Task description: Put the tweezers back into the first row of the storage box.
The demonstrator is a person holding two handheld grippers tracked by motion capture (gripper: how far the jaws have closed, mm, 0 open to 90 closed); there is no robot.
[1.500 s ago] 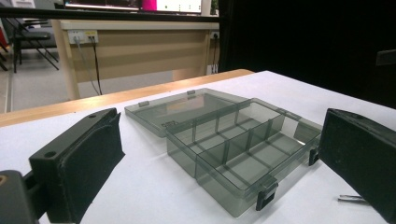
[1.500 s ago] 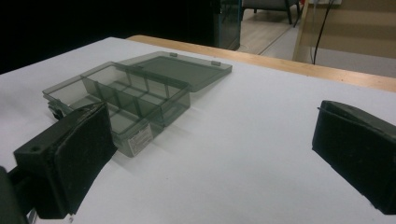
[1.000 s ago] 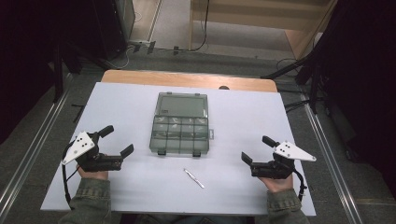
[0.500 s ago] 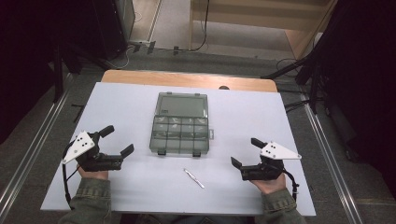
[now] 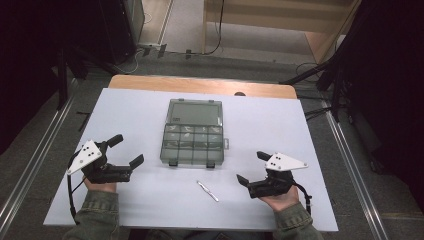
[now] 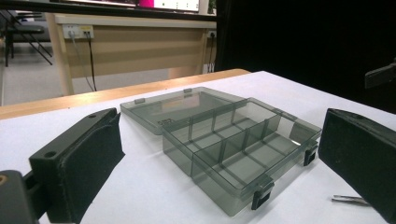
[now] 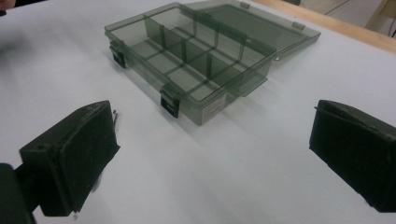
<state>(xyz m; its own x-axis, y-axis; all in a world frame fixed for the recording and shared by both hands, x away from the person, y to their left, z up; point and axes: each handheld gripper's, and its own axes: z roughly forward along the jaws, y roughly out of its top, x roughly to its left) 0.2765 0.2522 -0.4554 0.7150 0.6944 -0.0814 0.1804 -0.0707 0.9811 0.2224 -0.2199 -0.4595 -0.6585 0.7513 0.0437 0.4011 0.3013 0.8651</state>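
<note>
Nearest the person, a small metal pin [image 5: 207,190] lies flat on the white surface [image 5: 300,130], just in front of the clear grey box [image 5: 193,145] and a little to its right; the right gripper [image 5: 251,168] hangs close beside the pin on its right, jaws spread wide and holding nothing; in the right gripper view the pin [image 7: 114,115] peeks out past the near jaw, with the box [image 7: 196,70] beyond it. The left gripper [image 5: 126,150] sits well to the left of the box's front edge, jaws likewise wide apart and empty; the left gripper view frames the box [image 6: 238,144] between its jaws, with the pin [image 6: 349,199] at the far jaw's foot. The box stands open in the middle of the surface, its divided compartments empty as far as can be seen; the lid [image 5: 195,113] lies back flat behind it; past the lid runs the wooden edge [image 5: 200,86] of the surface.
</note>
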